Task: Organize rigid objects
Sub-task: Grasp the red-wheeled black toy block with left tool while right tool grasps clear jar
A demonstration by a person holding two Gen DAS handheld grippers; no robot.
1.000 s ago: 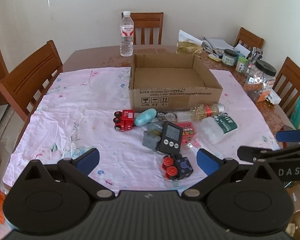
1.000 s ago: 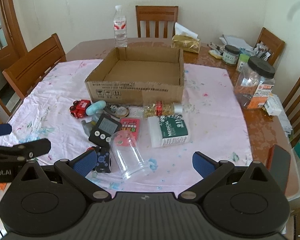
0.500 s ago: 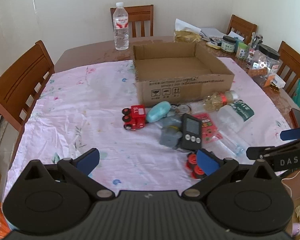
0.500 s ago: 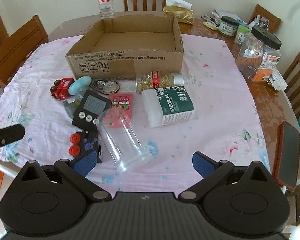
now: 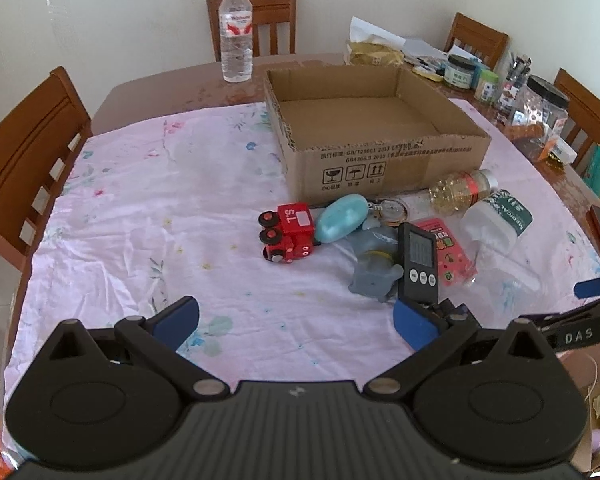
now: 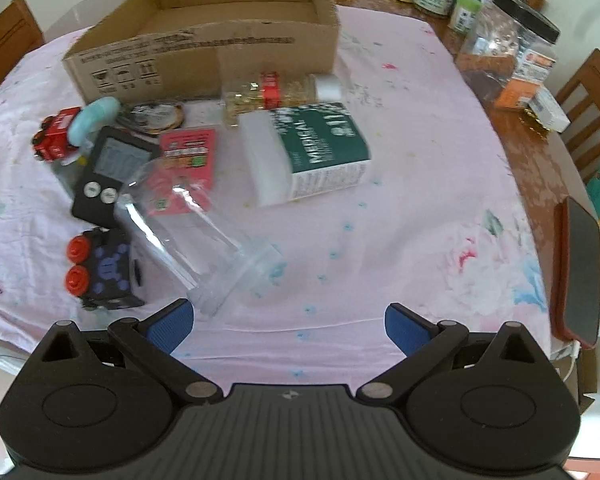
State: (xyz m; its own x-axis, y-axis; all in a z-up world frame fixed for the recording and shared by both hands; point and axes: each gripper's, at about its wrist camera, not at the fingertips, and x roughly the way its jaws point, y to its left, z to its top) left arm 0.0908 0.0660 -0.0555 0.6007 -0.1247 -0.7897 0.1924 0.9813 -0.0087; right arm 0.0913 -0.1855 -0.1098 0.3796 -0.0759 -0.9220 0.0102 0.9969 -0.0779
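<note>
I hold a claw in each hand over a dining surface covered with a pink floral cloth (image 5: 140, 216). My left claw (image 5: 296, 318) is spread wide and holds nothing; it hangs above bare cloth at the near edge. My right claw (image 6: 286, 322) is also wide and empty, with a clear plastic cup (image 6: 196, 236) lying on its side just beyond its left finger.

An open cardboard box (image 5: 380, 148) sits toward the far side of the cloth, and what I can see of its inside is bare. I judge that the sorting has hardly begun.

All the loose things lie in a cluster on the near side of the box: a red toy train (image 5: 288, 236), a pale blue oval piece (image 5: 342, 220), a grey toy figure (image 5: 374, 276), a black digital timer (image 5: 418, 262), a pink card packet (image 6: 188, 156), a black toy car with red wheels (image 6: 100, 270), a bottle of yellow capsules (image 6: 276, 92) and a white and green box marked MEDICAL (image 6: 312, 152). By my reading, each still has to go into the box.
</note>
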